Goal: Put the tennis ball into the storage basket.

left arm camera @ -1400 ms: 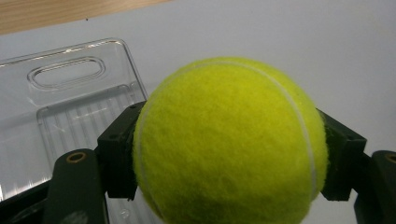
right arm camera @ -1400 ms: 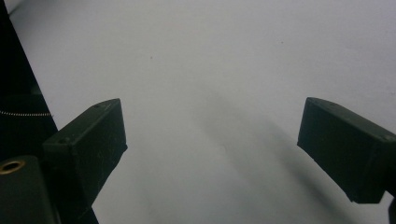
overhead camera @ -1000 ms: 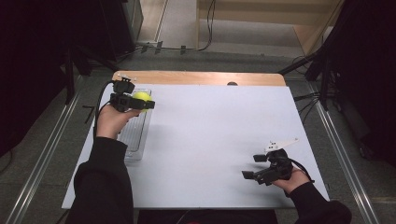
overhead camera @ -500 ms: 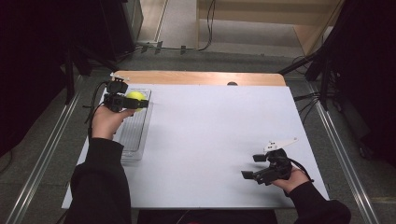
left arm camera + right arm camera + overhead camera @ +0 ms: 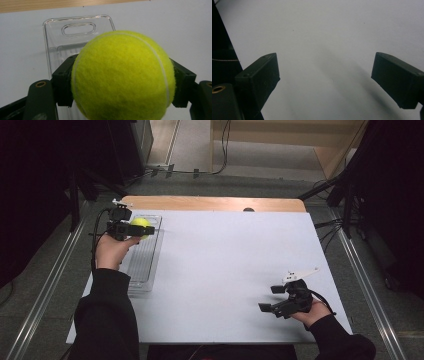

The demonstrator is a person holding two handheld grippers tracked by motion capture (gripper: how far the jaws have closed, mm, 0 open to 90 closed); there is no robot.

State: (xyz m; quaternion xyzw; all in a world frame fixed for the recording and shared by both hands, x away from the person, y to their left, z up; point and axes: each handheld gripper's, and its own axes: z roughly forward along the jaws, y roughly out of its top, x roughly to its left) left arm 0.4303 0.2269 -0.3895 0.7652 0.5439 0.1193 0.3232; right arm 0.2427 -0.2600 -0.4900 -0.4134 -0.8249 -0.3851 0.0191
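The left gripper (image 5: 134,227) has its two black jaws pressed against opposite sides of a yellow-green tennis ball (image 5: 122,76), which bulges well above and in front of them in the left gripper view. A pale curved seam runs over the ball's felt; no brand mark or lettering can be read on it. In the high view the ball (image 5: 140,227) is held above the far end of a clear plastic tray (image 5: 145,265) lying along the left side of the table. The tray (image 5: 77,32) has ribbed walls and an oval handle slot at its far end, again with no label visible.

The right gripper (image 5: 278,299) hangs low over the near right part of the white tabletop (image 5: 225,255), its jaws spread wide with nothing between them. In the right gripper view, bare white surface runs between and beyond the two pads (image 5: 260,75).

The middle of the tabletop between the two grippers is open. A strip of wooden edge (image 5: 210,203) shows along the far side, with a small dark spot on it. Metal rails (image 5: 365,280) flank the table on both sides, close to its edges.
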